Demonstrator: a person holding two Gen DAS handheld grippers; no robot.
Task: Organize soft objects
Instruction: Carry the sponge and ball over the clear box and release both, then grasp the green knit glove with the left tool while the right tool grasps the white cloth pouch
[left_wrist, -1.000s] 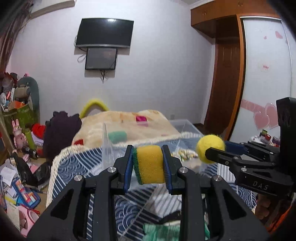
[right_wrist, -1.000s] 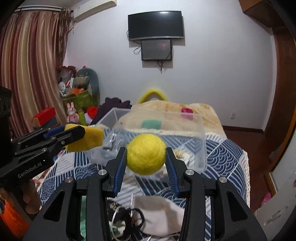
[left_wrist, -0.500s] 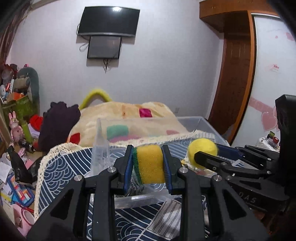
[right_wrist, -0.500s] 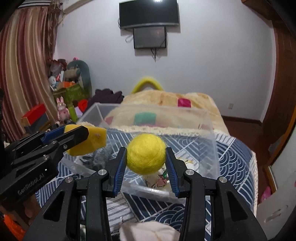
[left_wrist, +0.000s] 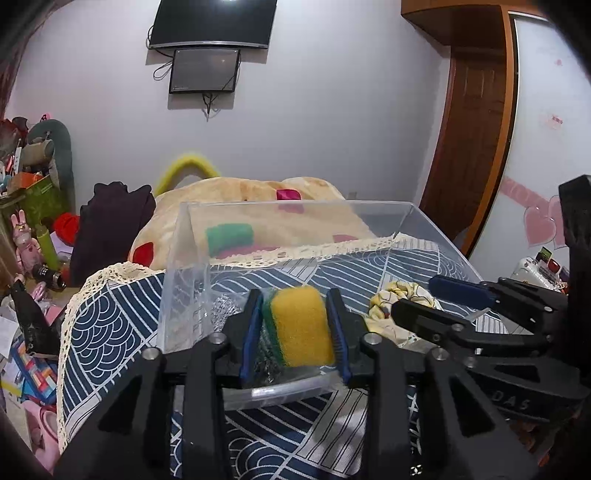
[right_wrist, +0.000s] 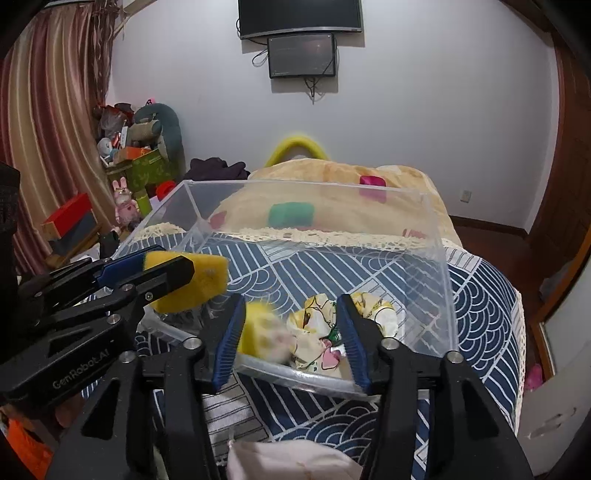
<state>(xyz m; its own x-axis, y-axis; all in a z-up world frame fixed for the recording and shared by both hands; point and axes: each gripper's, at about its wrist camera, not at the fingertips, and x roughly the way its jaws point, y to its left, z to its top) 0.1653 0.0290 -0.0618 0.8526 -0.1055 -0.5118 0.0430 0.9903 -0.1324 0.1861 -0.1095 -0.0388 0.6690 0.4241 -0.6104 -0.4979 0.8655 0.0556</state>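
Clamping sponge (left_wrist: 301, 325), left gripper (left_wrist: 295, 332); right gripper (right_wrist: 291, 336) agape.

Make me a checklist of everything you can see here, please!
Surface: bed cover, navy with white wave lines.
Job's things: clear bin; sponge; yellow ball, blurred, in the bin; patterned cloth inside.
Clutter: white cloth near the camera.
Grippers: left gripper shut on sponge; right gripper open.
Cables: wires dangling under the wall screens.
Surroundings: curtain, toy pile, wooden door.
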